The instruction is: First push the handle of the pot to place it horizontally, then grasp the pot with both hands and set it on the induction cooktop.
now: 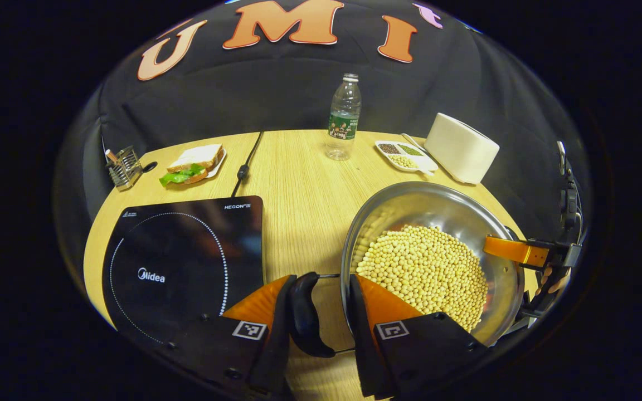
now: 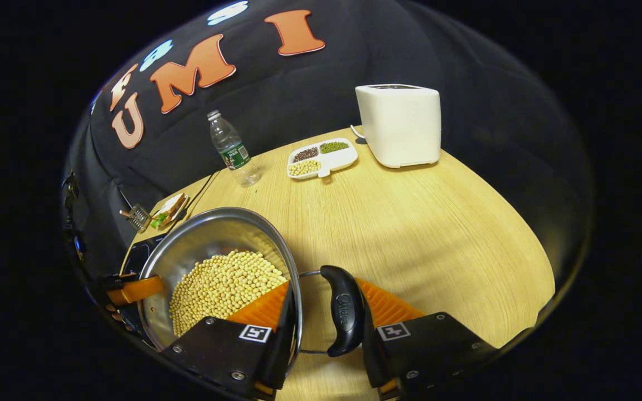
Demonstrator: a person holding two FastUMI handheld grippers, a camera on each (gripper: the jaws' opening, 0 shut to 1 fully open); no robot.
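Now both grippers flank a steel pot (image 1: pixel 438 223) of soybeans (image 1: pixel 427 270) on the wooden table (image 1: pixel 298 184).

Left gripper (image 1: pixel 321 312) brackets one black side handle (image 1: pixel 305 314); right gripper (image 2: pixel 324 317) brackets the other side handle (image 2: pixel 346 317); whether the fingers press, I cannot tell. Beyond sit the induction cooktop (image 1: pixel 181 262), water bottle (image 1: pixel 344 117) and toaster (image 2: pixel 399 125).

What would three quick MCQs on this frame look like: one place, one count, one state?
1. The black induction cooktop lies on which side of the steel pot of yellow beans in the left gripper view?
A left B right C behind

2. How many compartments of the white divided dish hold grains?
A two B three C five

3. How does the left hand-held gripper stand?
A open above the cooktop B straddling the pot's rim and black side handle C holding the bottle

Key: 1 A, the cooktop sits left of the pot; 2 B, dark, green and yellow heaps; 3 B, one finger inside the rim, one outside the handle.
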